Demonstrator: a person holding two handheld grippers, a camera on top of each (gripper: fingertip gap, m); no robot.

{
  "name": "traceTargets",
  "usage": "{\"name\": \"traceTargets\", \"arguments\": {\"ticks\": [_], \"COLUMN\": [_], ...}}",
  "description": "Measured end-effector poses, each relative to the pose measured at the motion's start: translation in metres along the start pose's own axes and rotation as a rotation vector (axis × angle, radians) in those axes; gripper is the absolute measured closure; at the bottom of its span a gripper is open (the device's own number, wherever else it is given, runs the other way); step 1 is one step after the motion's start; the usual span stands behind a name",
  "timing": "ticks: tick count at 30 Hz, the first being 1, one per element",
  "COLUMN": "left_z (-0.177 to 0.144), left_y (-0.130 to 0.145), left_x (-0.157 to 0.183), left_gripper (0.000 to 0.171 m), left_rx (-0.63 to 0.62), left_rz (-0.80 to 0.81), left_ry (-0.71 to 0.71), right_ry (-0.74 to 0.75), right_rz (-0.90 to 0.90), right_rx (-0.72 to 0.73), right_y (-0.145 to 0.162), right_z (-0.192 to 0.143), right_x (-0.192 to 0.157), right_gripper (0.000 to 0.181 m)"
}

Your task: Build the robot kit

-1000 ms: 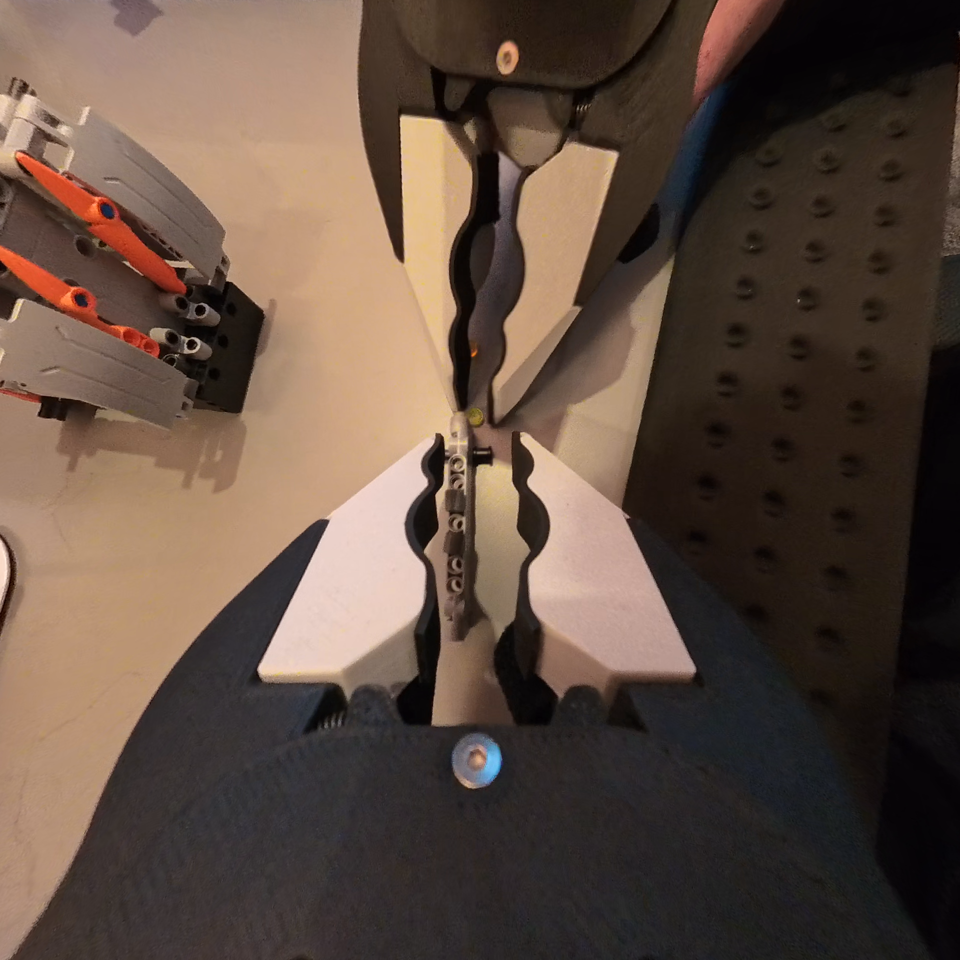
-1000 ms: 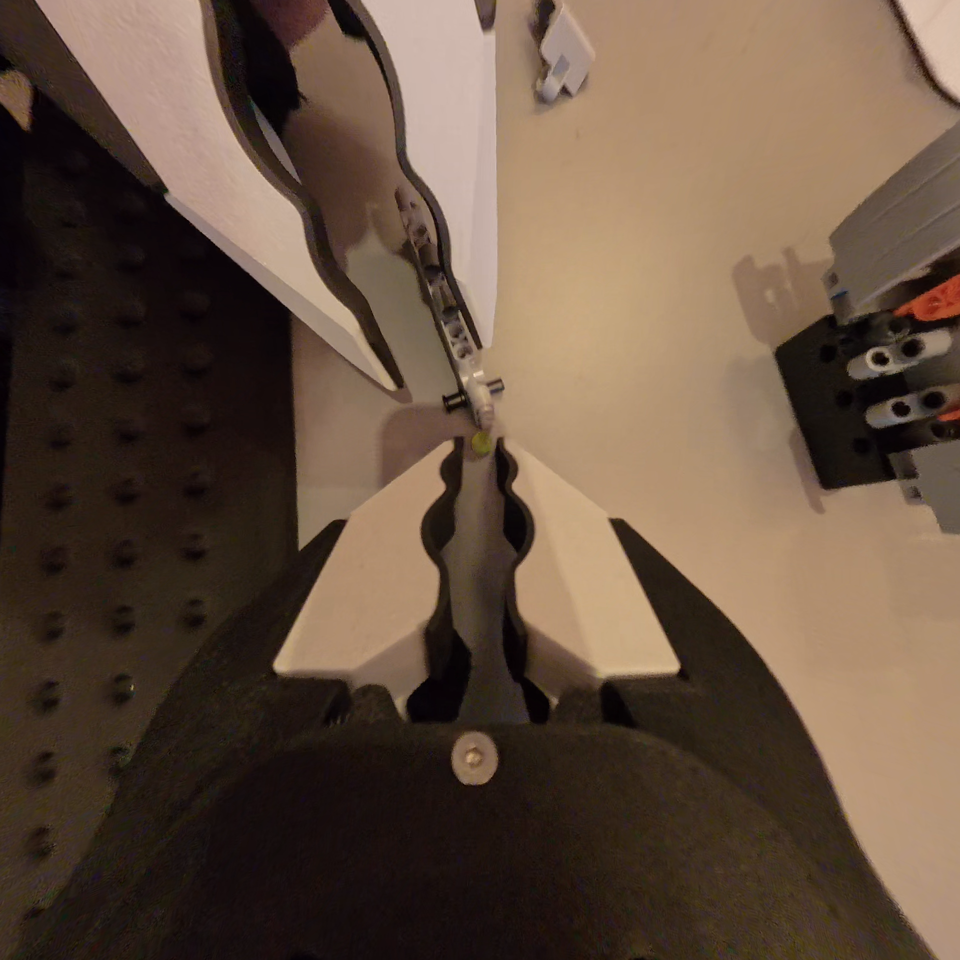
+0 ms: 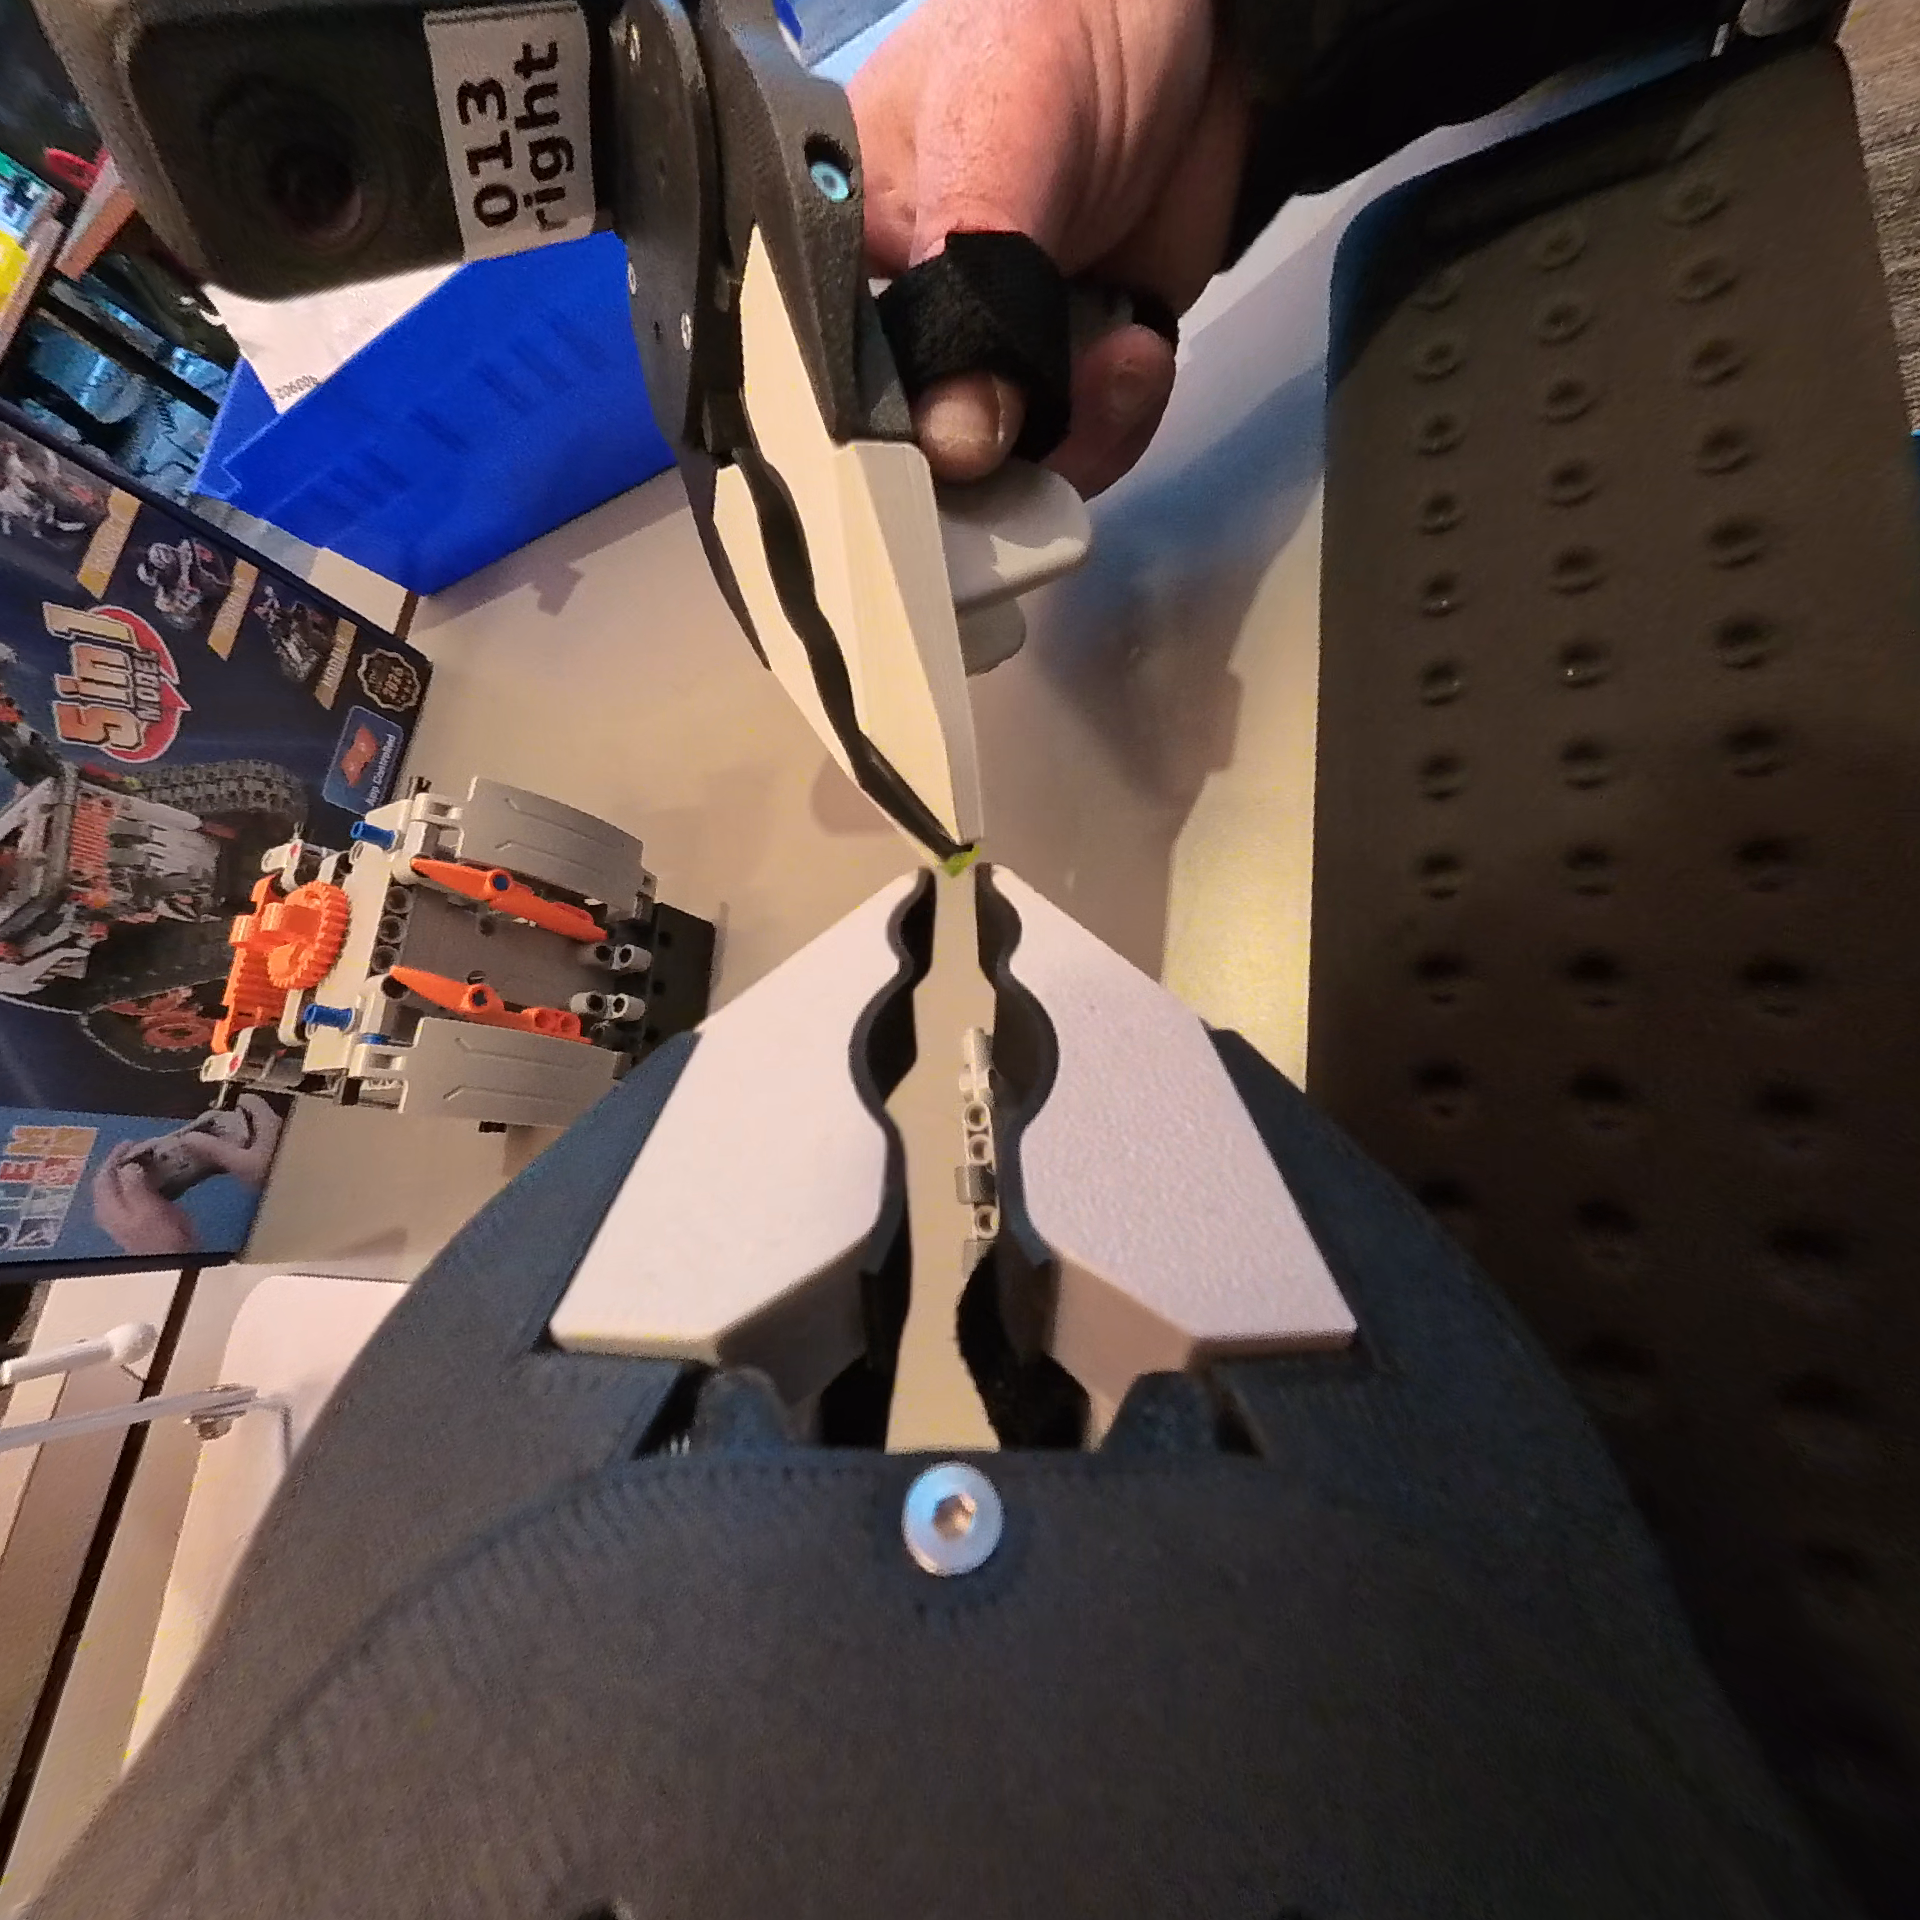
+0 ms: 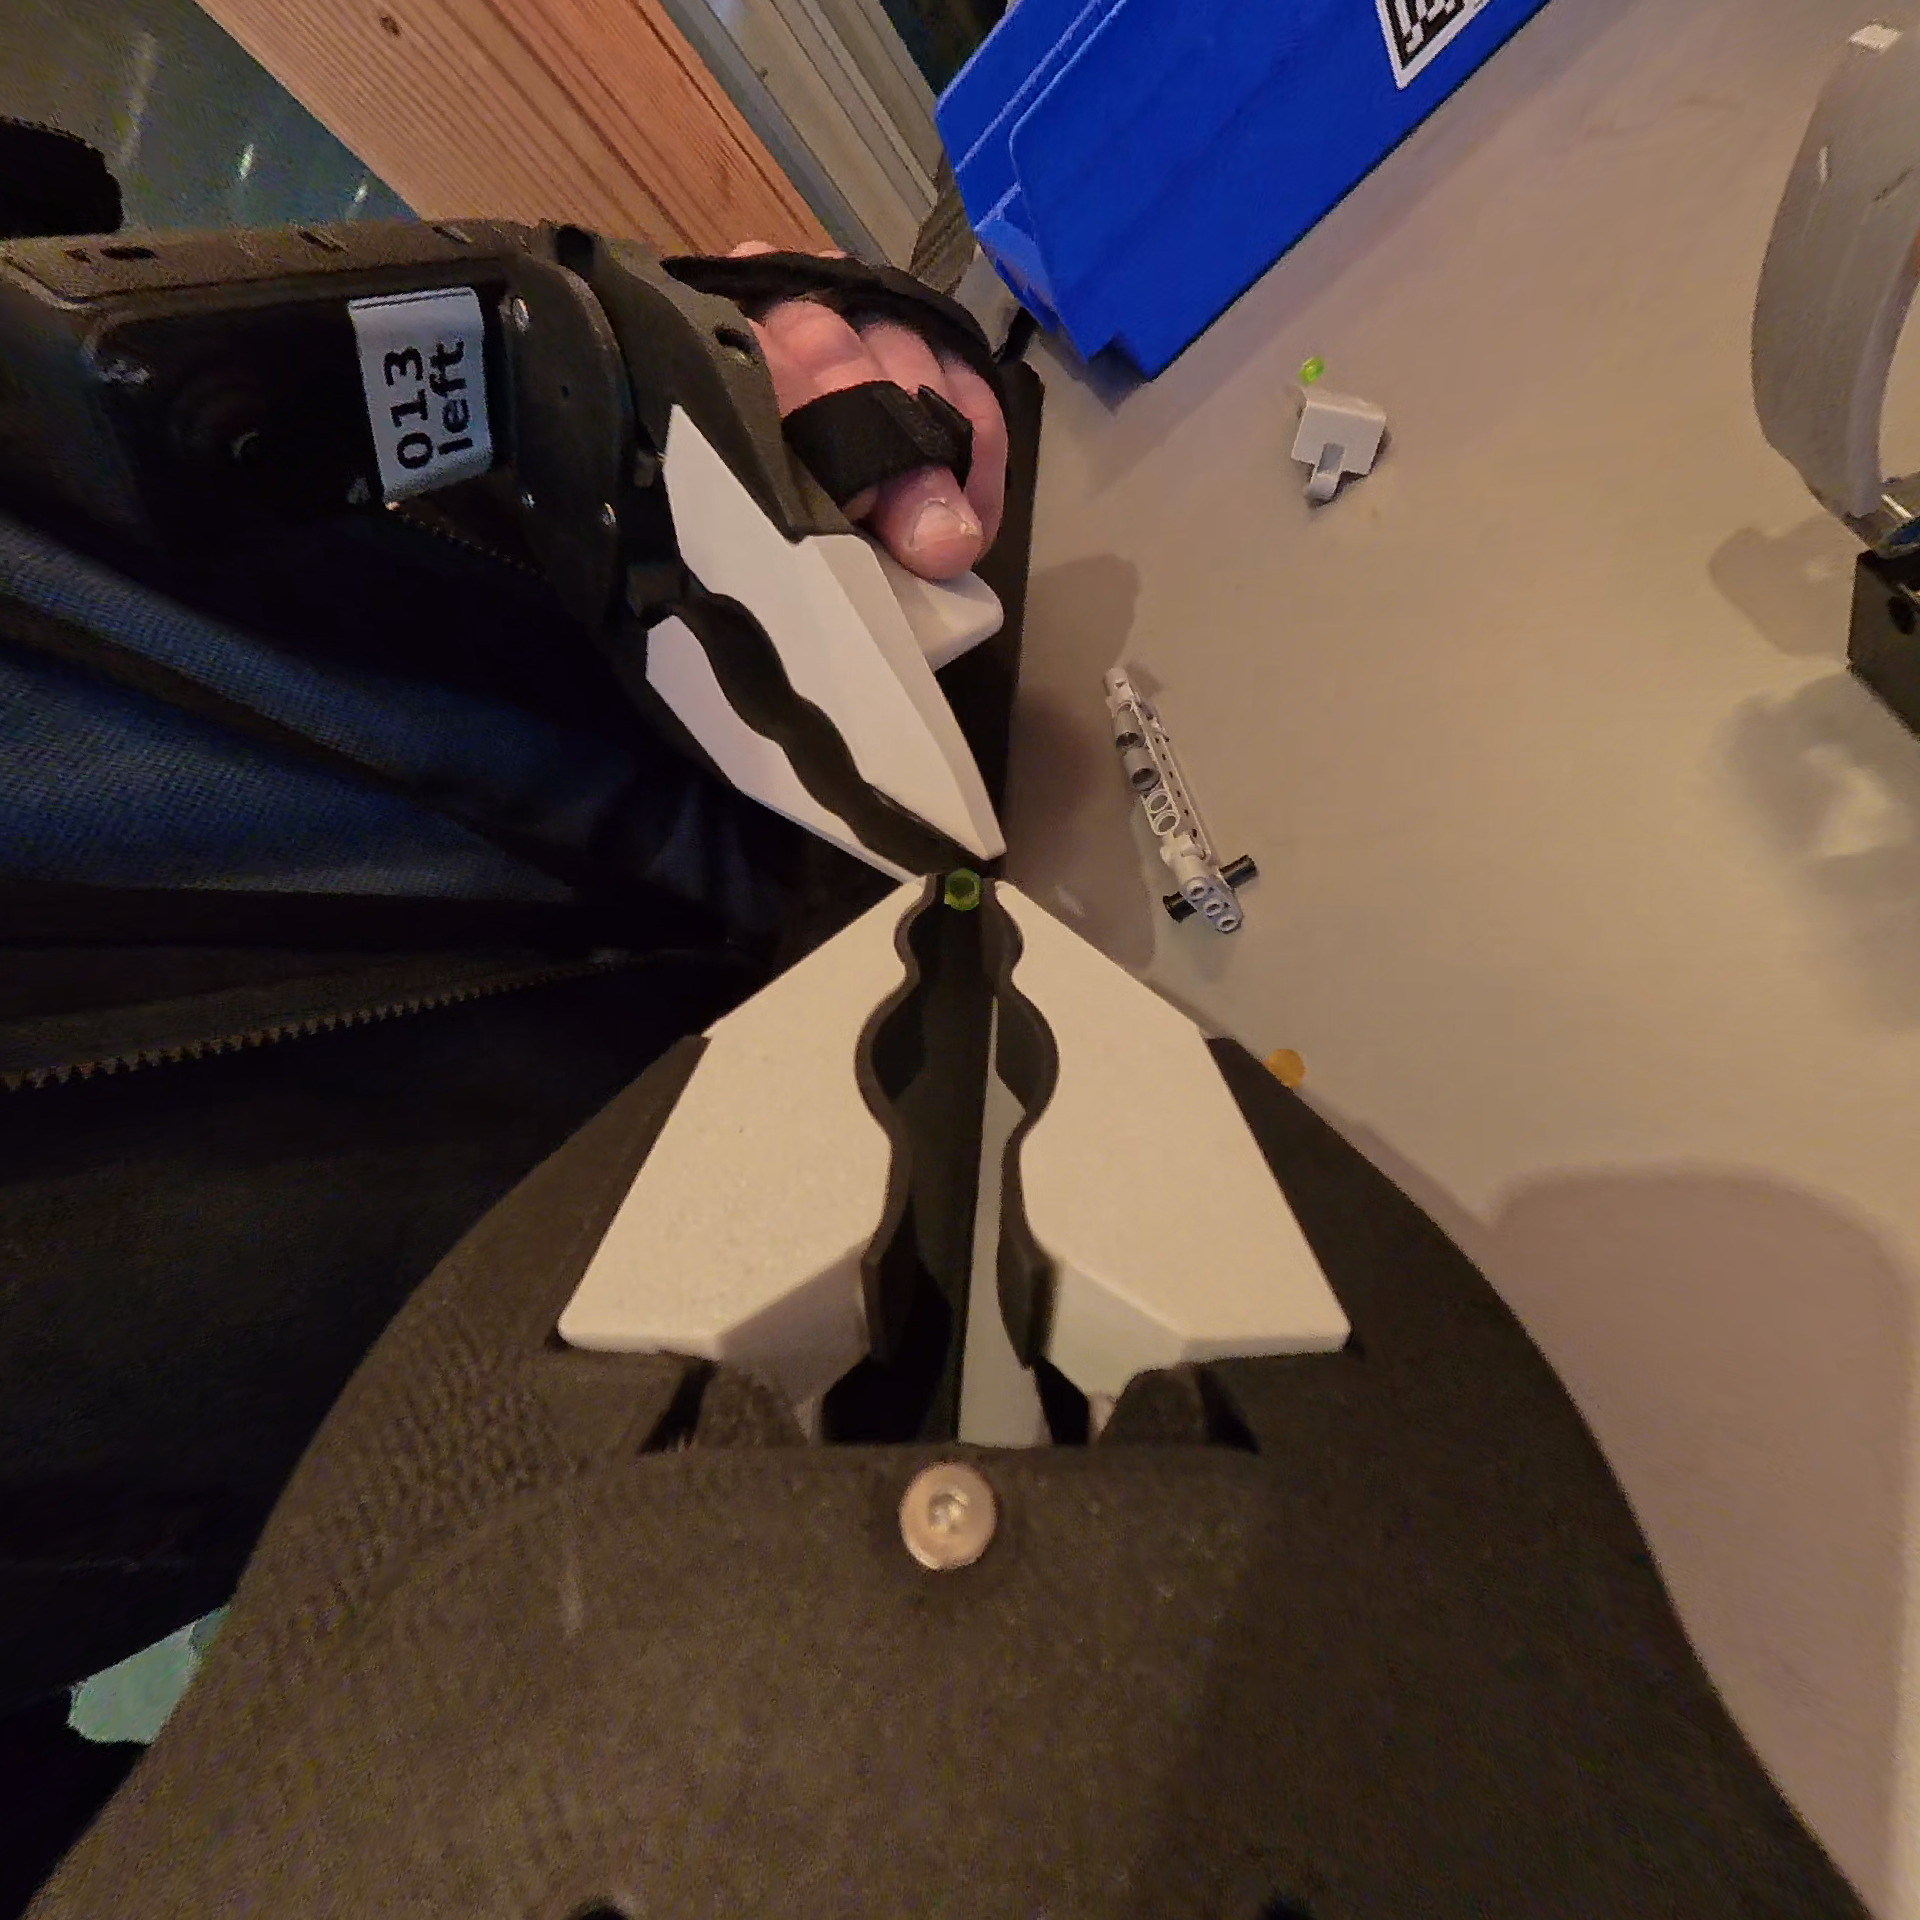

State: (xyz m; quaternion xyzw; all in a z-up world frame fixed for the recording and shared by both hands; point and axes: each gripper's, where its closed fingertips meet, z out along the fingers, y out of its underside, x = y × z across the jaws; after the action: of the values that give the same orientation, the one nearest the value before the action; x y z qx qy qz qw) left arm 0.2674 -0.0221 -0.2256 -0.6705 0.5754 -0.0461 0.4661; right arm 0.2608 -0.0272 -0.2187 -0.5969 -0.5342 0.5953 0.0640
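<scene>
Where the two tips meet: a green stud (image 4: 960,890) is pinched at the very end of the right gripper (image 4: 958,898), up off the table (image 4: 1507,935).
Right fingers: closed down on the green stud, only a slit between the pads (image 4: 1122,1143).
Left gripper (image 3: 953,883): nose to nose with the green stud, its fingers (image 3: 790,1122) narrow; whether they also nip the stud cannot be told.
Grey beam (image 4: 1174,800): on the table just beside the green stud, in neither gripper, a black pin through its near end; it shows through the left fingers' gap.
Orange stud (image 4: 1285,1067): loose on the table near the green stud.
Small grey piece (image 4: 1335,436): farther out from the green stud, a second green stud on top.
Part-built model (image 3: 447,966): grey, white and orange, well apart from the green stud, resting against a printed box (image 3: 156,831).
Blue bin (image 4: 1195,156): beyond the green stud, at the far side of the table.
Reading: the green stud is in hand but joined to nothing; the beam and model lie untouched.
</scene>
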Motion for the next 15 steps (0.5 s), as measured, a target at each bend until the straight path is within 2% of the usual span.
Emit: {"name": "traceTargets", "arguments": {"ticks": [2, 8, 15], "left_z": [-0.001, 0.002, -0.006], "left_y": [-0.001, -0.002, -0.009], "left_x": [0.0, 0.001, -0.018], "left_gripper": [0.163, 0.168, 0.17], "left_rx": [0.003, -0.01, 0.031], "left_rz": [0.001, 0.047, -0.016], "left_ry": [-0.001, -0.021, -0.12], "right_ry": [-0.002, -0.008, 0.02], "right_rz": [0.008, 0.013, 0.047], "right_rx": [-0.008, -0.021, 0.139], "right_y": [0.001, 0.0, -0.021], "right_z": [-0.001, 0.001, -0.008], "right_x": [0.001, 0.0, 0.001], "right_gripper": [0.177, 0.177, 0.17]}}
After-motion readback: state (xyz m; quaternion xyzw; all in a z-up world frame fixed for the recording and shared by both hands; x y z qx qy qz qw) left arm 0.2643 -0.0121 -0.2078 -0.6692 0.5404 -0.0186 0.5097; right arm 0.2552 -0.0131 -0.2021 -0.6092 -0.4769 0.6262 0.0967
